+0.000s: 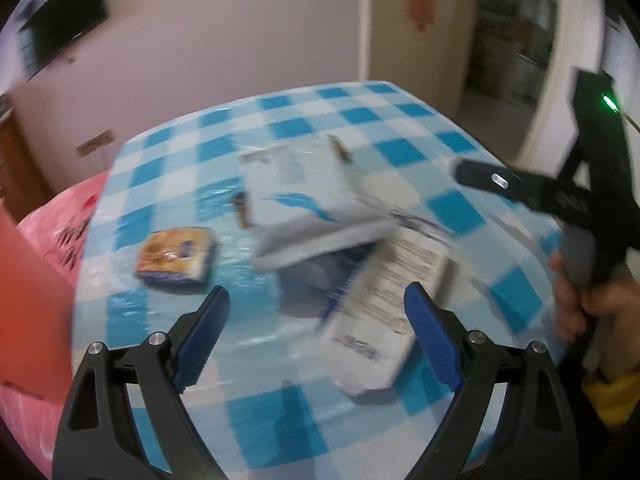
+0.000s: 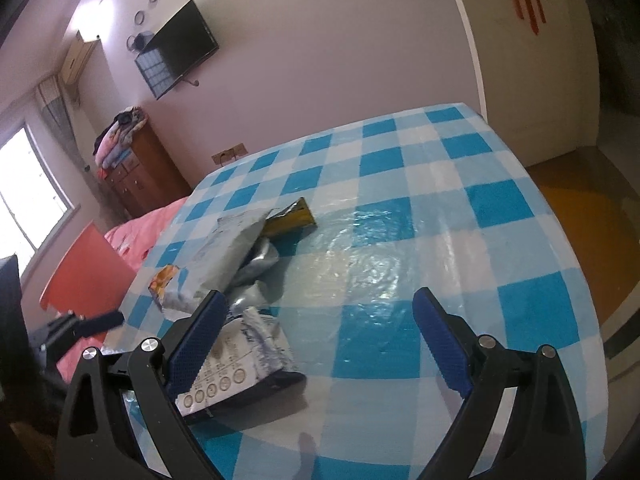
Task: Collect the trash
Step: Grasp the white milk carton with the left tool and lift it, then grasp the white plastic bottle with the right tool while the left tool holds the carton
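Trash lies on a table with a blue checked cloth (image 1: 404,112). A grey mailer bag (image 1: 308,208) sits mid-table, with a white printed packet (image 1: 384,312) in front of it and a small orange snack packet (image 1: 176,256) to its left. My left gripper (image 1: 317,290) is open above the cloth, and the white packet's near end lies between its fingers, untouched. In the right wrist view my right gripper (image 2: 320,296) is open over bare cloth. There the white packet (image 2: 240,360) lies by the left finger, the mailer (image 2: 232,248) sits beyond it, and a gold wrapper (image 2: 292,220) pokes out behind.
A pink plastic bag (image 1: 60,232) and an orange-red board (image 1: 28,300) stand off the table's left edge. A hand (image 1: 580,304) holds the other gripper at the right. Brown scraps (image 1: 242,208) lie by the mailer. A wooden cabinet (image 2: 140,176) stands against the far wall.
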A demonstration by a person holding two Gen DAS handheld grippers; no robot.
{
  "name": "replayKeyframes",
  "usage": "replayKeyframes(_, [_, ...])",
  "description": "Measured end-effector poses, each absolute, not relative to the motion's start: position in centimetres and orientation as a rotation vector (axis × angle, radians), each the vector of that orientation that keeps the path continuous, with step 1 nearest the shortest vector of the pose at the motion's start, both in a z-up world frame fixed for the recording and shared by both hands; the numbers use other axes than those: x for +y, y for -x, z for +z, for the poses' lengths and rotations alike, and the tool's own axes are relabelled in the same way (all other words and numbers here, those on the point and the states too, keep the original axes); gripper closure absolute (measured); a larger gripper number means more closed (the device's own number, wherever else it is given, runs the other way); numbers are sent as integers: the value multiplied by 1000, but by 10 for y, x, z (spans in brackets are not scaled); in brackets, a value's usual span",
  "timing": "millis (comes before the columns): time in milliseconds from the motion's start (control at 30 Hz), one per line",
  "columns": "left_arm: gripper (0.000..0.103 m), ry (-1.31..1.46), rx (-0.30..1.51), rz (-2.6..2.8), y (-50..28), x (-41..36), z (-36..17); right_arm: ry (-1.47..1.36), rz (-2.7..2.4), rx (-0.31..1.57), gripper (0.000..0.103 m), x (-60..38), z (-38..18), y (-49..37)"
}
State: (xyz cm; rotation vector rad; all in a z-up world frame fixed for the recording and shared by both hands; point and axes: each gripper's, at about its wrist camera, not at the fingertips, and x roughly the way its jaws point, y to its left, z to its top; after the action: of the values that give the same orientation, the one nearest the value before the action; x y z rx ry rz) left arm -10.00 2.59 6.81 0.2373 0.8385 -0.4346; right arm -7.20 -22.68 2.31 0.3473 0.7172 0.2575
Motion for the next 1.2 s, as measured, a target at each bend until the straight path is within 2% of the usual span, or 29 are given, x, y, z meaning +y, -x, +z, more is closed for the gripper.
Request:
replayKeyframes(633, [14, -315, 978, -515, 82, -27, 30, -484, 336, 730, 10, -258, 8, 67])
replayKeyframes(1067, [14, -222, 1069, -571, 84, -57, 28, -548, 354, 713, 10, -281, 4, 61])
replayKeyframes(1200, [21, -234, 1066, -506, 82, -63, 23, -567, 380, 722, 10, -281, 0, 56])
